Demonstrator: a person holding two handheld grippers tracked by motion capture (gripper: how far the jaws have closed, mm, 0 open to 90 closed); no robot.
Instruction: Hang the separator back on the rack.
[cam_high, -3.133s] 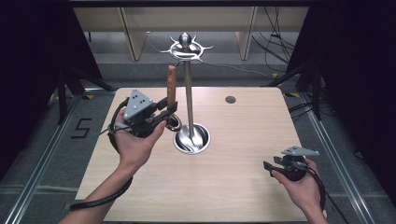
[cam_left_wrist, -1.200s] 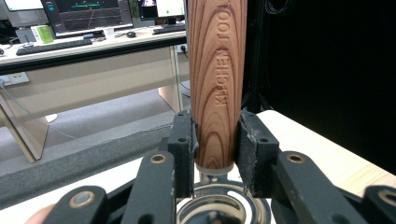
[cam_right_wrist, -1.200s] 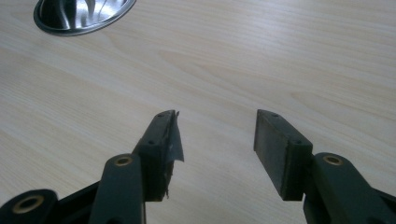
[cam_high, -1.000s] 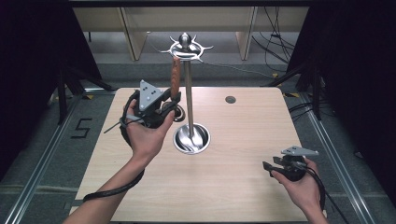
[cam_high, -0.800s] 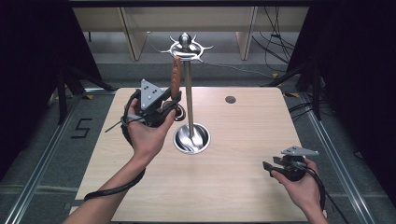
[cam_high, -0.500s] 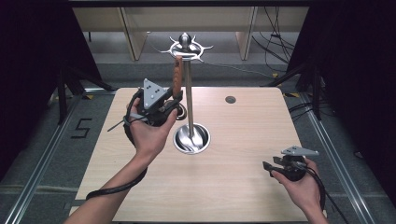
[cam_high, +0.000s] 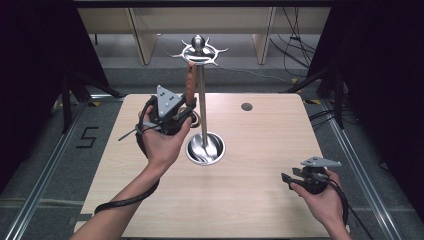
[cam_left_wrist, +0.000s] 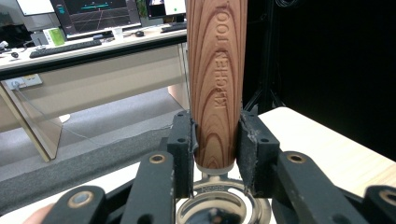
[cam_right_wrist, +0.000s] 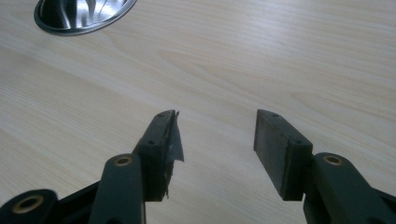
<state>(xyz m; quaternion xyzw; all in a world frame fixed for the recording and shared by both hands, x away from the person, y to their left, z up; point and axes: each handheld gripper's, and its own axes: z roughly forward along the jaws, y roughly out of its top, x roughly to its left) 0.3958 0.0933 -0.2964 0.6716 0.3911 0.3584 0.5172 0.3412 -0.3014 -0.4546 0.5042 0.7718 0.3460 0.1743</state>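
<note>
A wood-grain handle (cam_high: 190, 82) stamped "KITCHEN TOOL" (cam_left_wrist: 217, 79) stands upright, with my left gripper (cam_high: 188, 107) shut on its lower end. Both pads (cam_left_wrist: 184, 140) press its sides, and a metal ring (cam_left_wrist: 219, 205) of the tool sits just below the jaws. The handle's top reaches up beside the hook crown (cam_high: 199, 50) of a steel stand, just left of its pole (cam_high: 202, 110). The stand's round base (cam_high: 205, 149) rests mid-table. My right gripper (cam_high: 287, 178) is low over the table's near right, open (cam_right_wrist: 217, 116) with bare wood between its jaws.
A small dark round disc (cam_high: 246, 106) lies on the wooden table (cam_high: 260, 210) at the back right. The stand's base (cam_right_wrist: 84, 14) is at the top left of the right gripper view. Dark curtains flank the table, and desks with monitors (cam_left_wrist: 93, 14) stand beyond.
My left gripper has lifted the wooden-handled tool and carried it up and right, closer to the stand's pole and hooks. The right hand has not moved.
</note>
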